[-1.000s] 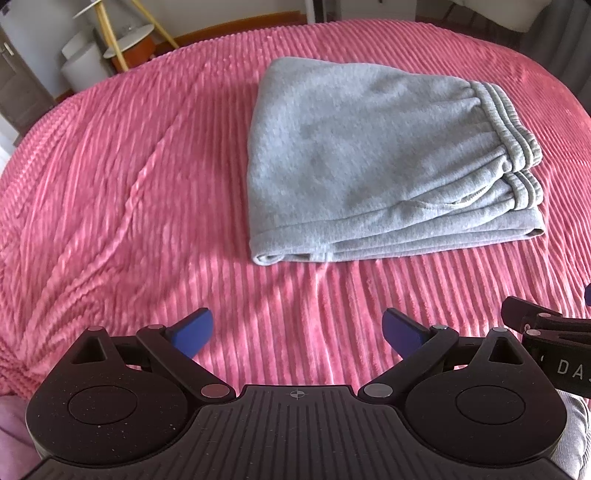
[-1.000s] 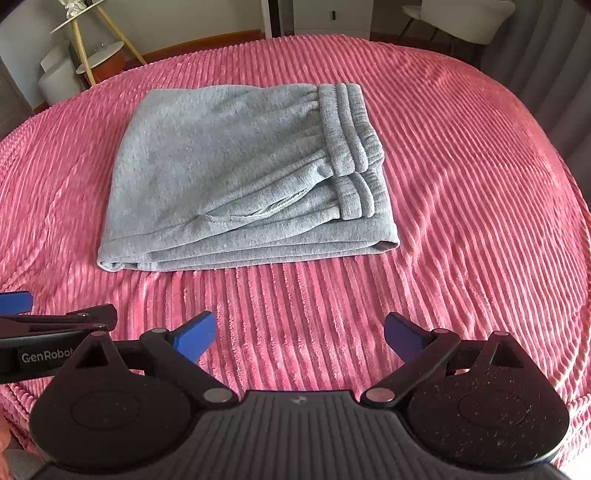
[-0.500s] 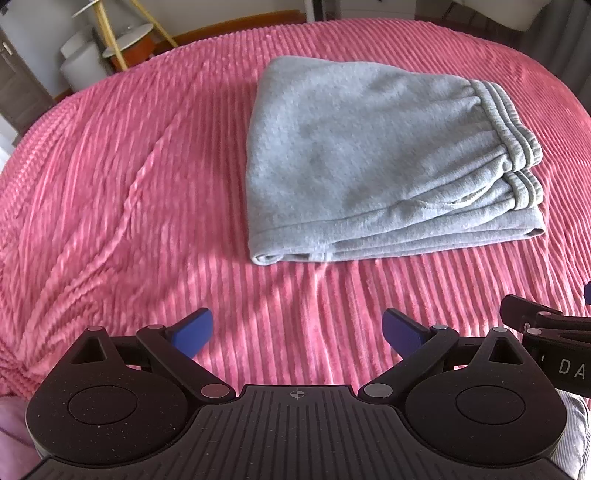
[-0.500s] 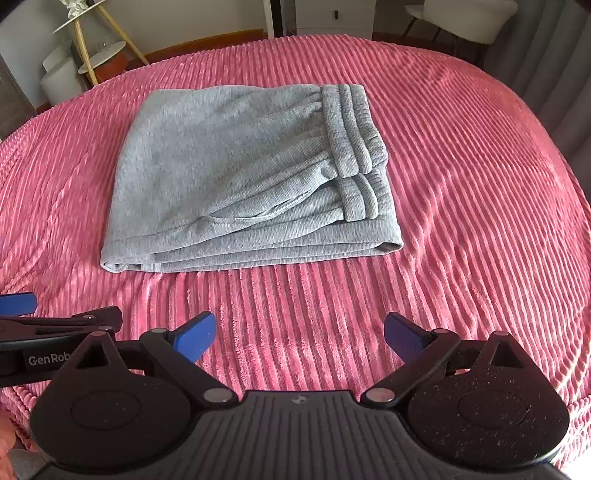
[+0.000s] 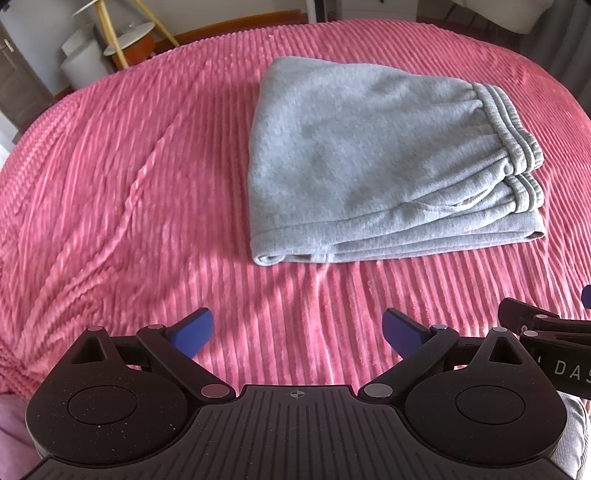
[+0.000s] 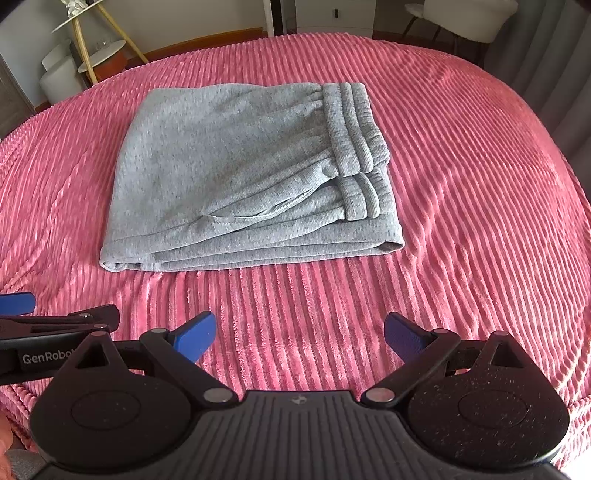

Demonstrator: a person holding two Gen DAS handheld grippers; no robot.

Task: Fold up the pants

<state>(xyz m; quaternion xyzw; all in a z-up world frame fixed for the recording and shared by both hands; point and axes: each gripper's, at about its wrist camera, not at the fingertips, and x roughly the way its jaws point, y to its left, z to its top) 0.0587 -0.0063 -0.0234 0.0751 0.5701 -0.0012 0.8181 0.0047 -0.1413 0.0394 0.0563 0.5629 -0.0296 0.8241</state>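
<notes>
Grey pants (image 5: 369,158) (image 6: 236,177) lie folded into a compact stack on the pink ribbed bedspread (image 5: 129,166) (image 6: 461,184), waistband and cuffs at the right end. My left gripper (image 5: 297,330) hovers open over bare bedspread short of the stack's near edge, its blue pads wide apart. My right gripper (image 6: 299,332) is open too, also held back from the pants with nothing between its pads. Each gripper shows at the edge of the other's view: the right one as a black arm (image 5: 546,332), the left one (image 6: 55,332) likewise.
Beyond the bed's far left edge stand a yellow-legged stand (image 5: 107,29) (image 6: 79,33), white round stools (image 5: 81,59) and a small white side table (image 6: 107,55). A grey curtain (image 6: 546,55) hangs at the far right. A white chair (image 6: 465,14) stands behind.
Both views have shifted only slightly; the pants sit marginally lower in the right wrist view. Both grippers stay open and hold nothing.
</notes>
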